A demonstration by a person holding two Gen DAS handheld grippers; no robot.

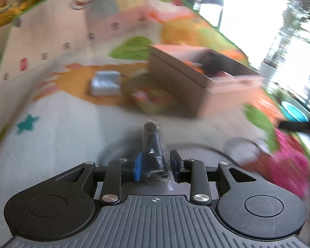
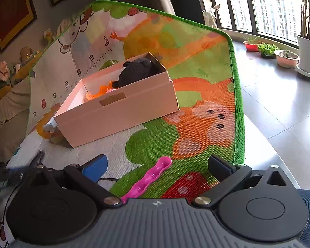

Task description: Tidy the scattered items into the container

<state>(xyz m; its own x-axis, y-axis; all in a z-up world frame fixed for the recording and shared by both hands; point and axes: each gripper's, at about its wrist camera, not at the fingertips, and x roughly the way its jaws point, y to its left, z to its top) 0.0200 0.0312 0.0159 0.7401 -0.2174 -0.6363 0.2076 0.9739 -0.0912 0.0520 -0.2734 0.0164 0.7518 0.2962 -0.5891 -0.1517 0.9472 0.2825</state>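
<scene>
Right now the L gripper (image 1: 154,166) pinches a black wrapped item (image 1: 154,150), held above the mat (image 1: 62,113); that view is blurred. R gripper (image 2: 158,167) is spread wide, holding nothing, w/ a pink spoon (image 2: 148,178) lying on the mat between its fingers. Box (image 2: 122,111) sits ahead, w/ a black plush (image 2: 137,72) and orange bits inside.

Motion blur smears most of the left wrist view: the green-and-red packet (image 1: 149,99) left of the pale pink cardboard box (image 1: 204,82) is unreadable. In the right wrist view, the box hides most of a small grey block (image 2: 50,126) at its far left corner, and the bright pink plastic spoon (image 2: 148,179) vanishes under the gripper body.
</scene>
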